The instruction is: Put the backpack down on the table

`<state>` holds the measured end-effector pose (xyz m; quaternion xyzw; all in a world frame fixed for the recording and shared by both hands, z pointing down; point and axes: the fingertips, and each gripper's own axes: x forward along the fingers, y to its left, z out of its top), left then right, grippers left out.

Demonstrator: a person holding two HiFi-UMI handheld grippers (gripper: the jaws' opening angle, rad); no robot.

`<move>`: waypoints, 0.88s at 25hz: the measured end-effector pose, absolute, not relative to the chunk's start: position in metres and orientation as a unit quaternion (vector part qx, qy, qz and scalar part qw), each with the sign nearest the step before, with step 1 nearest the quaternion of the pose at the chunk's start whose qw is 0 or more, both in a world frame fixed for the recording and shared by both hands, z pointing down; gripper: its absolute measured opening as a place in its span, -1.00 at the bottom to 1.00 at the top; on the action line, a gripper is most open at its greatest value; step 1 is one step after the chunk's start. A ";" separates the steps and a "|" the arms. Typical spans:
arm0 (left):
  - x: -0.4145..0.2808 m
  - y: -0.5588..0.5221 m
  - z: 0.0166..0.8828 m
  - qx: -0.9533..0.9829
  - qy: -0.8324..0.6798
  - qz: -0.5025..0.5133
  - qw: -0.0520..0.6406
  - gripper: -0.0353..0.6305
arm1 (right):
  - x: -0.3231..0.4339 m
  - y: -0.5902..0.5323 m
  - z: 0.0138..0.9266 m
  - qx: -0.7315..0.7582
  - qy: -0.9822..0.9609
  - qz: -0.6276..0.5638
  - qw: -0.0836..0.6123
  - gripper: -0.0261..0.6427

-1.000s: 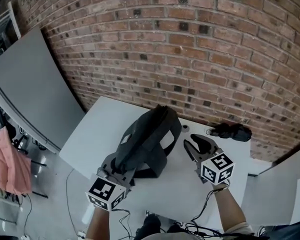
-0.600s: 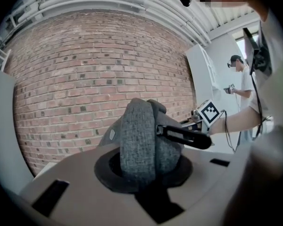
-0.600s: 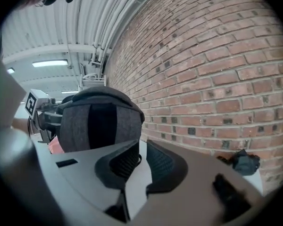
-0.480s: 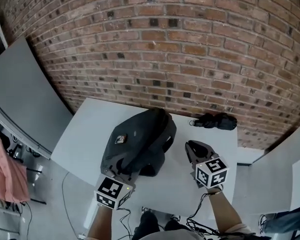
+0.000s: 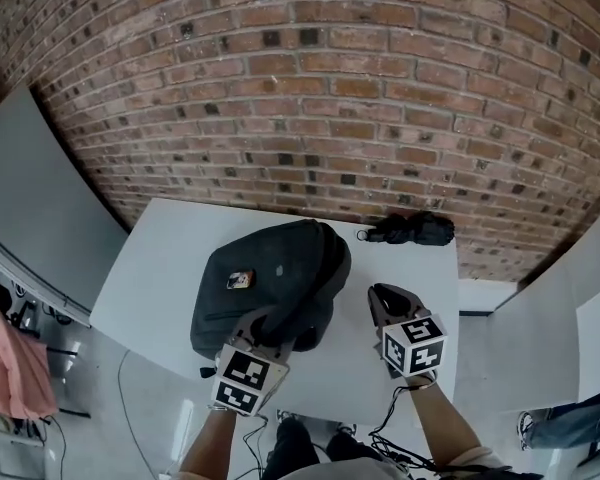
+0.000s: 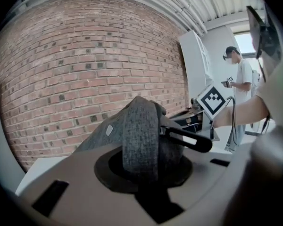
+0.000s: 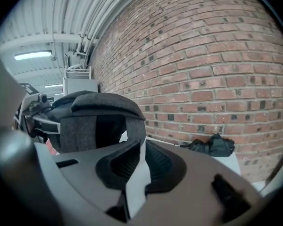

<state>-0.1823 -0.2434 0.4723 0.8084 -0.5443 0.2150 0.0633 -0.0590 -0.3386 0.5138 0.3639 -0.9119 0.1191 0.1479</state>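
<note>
Clamping the strap (image 6: pixel 140 135) lets your left gripper (image 5: pixel 265 321) steady the backpack (image 5: pixel 270 273) on the table (image 5: pixel 155 258). Your right gripper (image 5: pixel 390 296) has just been closing, jaws nearly together on nothing.

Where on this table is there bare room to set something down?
Bare table lies left of the backpack, up to the wall-side corner, and on the right, between the backpack and the table's right edge, in front of the black bundle. The middle is crowded by the backpack.
</note>
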 end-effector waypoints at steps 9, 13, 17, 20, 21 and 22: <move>-0.132 -0.250 0.527 0.802 -0.511 0.305 0.057 -0.61 | -0.004 -0.333 0.541 0.403 -0.888 0.148 0.164 -0.77; -0.114 -0.256 0.553 0.801 -0.492 0.333 0.076 -0.60 | 0.017 -0.335 0.552 0.418 -0.878 0.168 0.165 -0.77; -0.099 -0.263 0.577 0.801 -0.471 0.352 0.110 -0.60 | 0.035 -0.332 0.564 0.430 -0.868 0.186 0.164 -0.77; -0.090 -0.267 0.593 0.799 -0.460 0.366 0.128 -0.59 | 0.047 -0.330 0.575 0.437 -0.862 0.199 0.163 -0.77; -0.087 -0.268 0.597 0.797 -0.458 0.370 0.133 -0.60 | 0.050 -0.329 0.579 0.439 -0.860 0.204 0.163 -0.77; -0.085 -0.269 0.602 0.796 -0.456 0.375 0.137 -0.59 | 0.054 -0.328 0.583 0.442 -0.857 0.209 0.163 -0.77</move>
